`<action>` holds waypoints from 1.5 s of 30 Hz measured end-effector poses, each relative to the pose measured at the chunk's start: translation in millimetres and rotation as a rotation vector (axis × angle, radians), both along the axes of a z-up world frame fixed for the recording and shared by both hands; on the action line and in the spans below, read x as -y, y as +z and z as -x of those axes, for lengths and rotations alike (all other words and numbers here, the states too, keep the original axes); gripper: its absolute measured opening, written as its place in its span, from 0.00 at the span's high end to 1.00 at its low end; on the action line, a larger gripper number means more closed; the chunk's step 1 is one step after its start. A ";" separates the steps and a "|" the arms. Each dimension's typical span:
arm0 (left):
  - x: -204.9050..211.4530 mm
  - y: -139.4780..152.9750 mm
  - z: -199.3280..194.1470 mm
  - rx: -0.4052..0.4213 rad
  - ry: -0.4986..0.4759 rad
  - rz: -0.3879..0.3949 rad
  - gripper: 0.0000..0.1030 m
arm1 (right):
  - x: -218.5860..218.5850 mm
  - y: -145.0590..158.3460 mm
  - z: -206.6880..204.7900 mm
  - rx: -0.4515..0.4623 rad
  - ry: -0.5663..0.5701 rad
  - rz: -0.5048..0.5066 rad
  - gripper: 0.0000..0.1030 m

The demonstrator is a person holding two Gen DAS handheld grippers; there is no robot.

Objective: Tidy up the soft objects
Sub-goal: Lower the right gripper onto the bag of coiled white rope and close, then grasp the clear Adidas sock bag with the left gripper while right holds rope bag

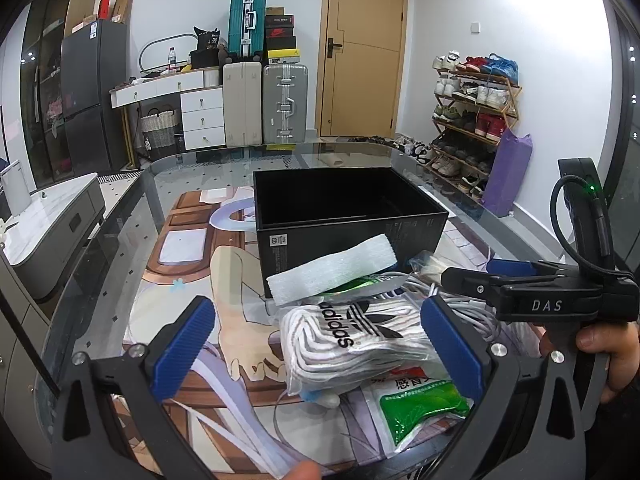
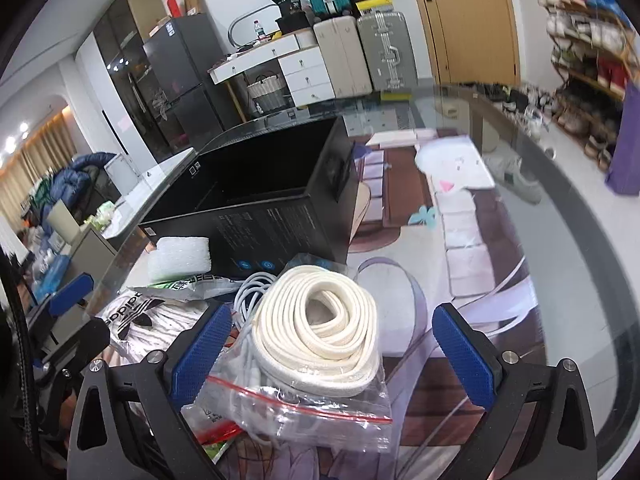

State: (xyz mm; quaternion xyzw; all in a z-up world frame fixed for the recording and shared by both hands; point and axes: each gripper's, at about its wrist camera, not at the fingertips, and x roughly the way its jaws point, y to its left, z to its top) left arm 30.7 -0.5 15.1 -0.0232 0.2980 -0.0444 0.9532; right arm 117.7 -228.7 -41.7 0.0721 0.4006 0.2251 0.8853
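My left gripper (image 1: 320,344) is spread wide, nothing pinched; its pads sit either side of the sock pack (image 1: 352,344), not touching as far as I can tell. My right gripper (image 2: 332,356) is also spread wide w/ nothing between the pads yet, hovering over the bagged cord (image 2: 320,320).

Handling, my guess: both are light & squashy, but the clear plastic is slick and will slide under the pads. For the sock pack I'd bite across the thick middle of the bundle, not the loose bag edge. For the bagged cord, squeeze the coil itself thru the bag; the flat zip end near me would just crumple.

Looks: sock pack = white ribbed socks in a clear bag w/ black adidas logo. Cord = cream flat coil in a zip bag w/ red seal line.

Where: both in the pile on the near side of the glass table (image 1: 120,216), just in front of the open black box (image 1: 348,216). Foam block (image 1: 332,270) leans on the box's near wall; green packet (image 1: 424,404) sits at the near right.
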 end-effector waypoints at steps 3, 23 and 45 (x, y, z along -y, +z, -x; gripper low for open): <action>0.3 -2.0 -2.3 -0.007 -0.002 -0.004 0.00 | -0.5 -5.2 -2.6 -0.021 0.010 -0.010 0.05; 5.1 -4.8 -3.3 -0.036 -0.020 -0.022 0.00 | 8.1 25.8 31.3 0.111 0.068 -0.073 0.54; 36.0 -25.3 -22.1 -0.160 -0.105 -0.127 0.03 | 9.7 35.1 42.3 0.147 0.084 -0.108 0.54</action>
